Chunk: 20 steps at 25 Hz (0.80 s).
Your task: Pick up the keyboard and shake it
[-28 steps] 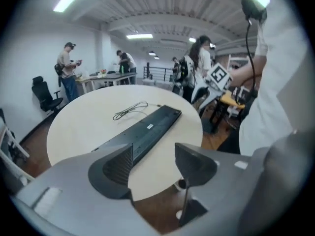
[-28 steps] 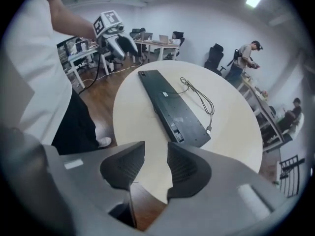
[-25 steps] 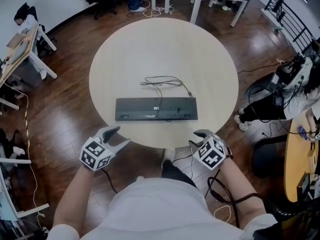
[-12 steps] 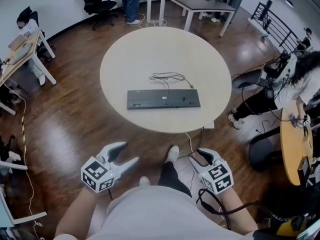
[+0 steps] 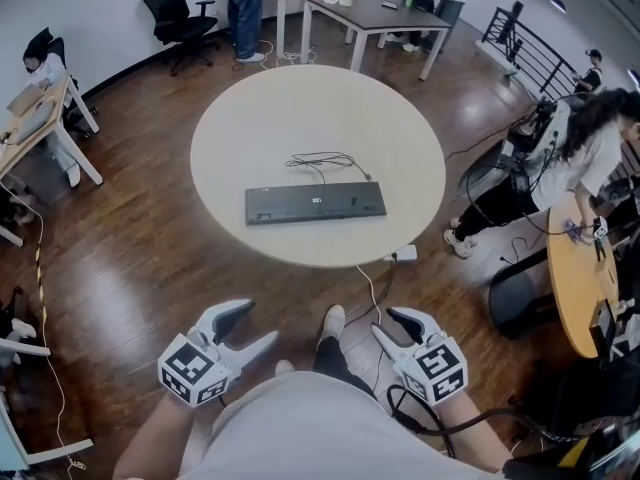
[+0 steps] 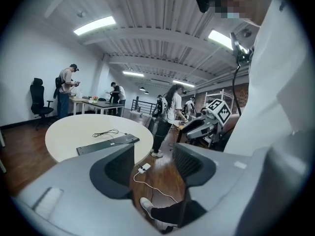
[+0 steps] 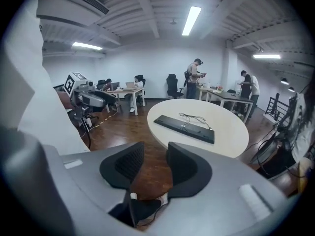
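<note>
The black keyboard [image 5: 315,204] lies flat on the round beige table [image 5: 320,108], with its cable [image 5: 325,160] coiled behind it. It also shows in the left gripper view, keyboard [image 6: 108,144], and in the right gripper view, keyboard [image 7: 184,128]. Both grippers hang over the wooden floor, well short of the table's near edge and close to my body. My left gripper [image 5: 258,323] [image 6: 153,163] is open; its jaws have just been closing a little, with nothing between them. The jaws of my right gripper [image 5: 385,323] [image 7: 155,163] stand narrower but apart, and it holds nothing.
A white power strip [image 5: 405,254] with a cord lies on the floor under the table's near right edge. My shoe [image 5: 333,320] is between the grippers. A person [image 5: 590,158] stands at a desk on the right. More desks [image 5: 385,13] and a chair [image 5: 165,8] stand behind.
Both grippers have drawn back from the table's edge toward my body and now hang over the floor. The table looks farther off. The keyboard has not moved on it.
</note>
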Motion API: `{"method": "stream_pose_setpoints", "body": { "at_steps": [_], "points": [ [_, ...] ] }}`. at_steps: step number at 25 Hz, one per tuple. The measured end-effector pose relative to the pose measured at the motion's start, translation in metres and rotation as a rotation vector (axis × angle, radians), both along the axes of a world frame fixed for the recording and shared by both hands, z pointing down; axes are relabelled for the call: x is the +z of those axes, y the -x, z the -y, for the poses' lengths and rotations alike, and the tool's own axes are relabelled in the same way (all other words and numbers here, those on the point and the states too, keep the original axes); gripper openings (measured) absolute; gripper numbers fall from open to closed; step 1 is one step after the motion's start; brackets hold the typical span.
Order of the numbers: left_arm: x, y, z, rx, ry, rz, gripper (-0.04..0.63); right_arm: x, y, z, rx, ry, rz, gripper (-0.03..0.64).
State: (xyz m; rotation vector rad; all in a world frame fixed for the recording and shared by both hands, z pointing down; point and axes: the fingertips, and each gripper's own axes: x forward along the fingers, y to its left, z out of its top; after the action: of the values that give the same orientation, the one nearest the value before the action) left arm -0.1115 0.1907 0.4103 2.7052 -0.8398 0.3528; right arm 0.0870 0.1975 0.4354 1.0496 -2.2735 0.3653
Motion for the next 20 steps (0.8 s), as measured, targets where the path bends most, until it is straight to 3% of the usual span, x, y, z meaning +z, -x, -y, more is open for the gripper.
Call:
{"method": "stream_pose_setpoints", "body": {
  "at_steps": [12,20],
  "points": [
    [-0.015,0.014,-0.006,0.034,-0.042,0.013,0.245,-0.015,0.036,0.000,-0.020,-0.044,0.043,0.153],
    [-0.017,0.001,-0.009,0.097,-0.061,0.026,0.245,-0.018,0.044,0.000,-0.050,-0.058,0.037,0.152]
  ]
}}
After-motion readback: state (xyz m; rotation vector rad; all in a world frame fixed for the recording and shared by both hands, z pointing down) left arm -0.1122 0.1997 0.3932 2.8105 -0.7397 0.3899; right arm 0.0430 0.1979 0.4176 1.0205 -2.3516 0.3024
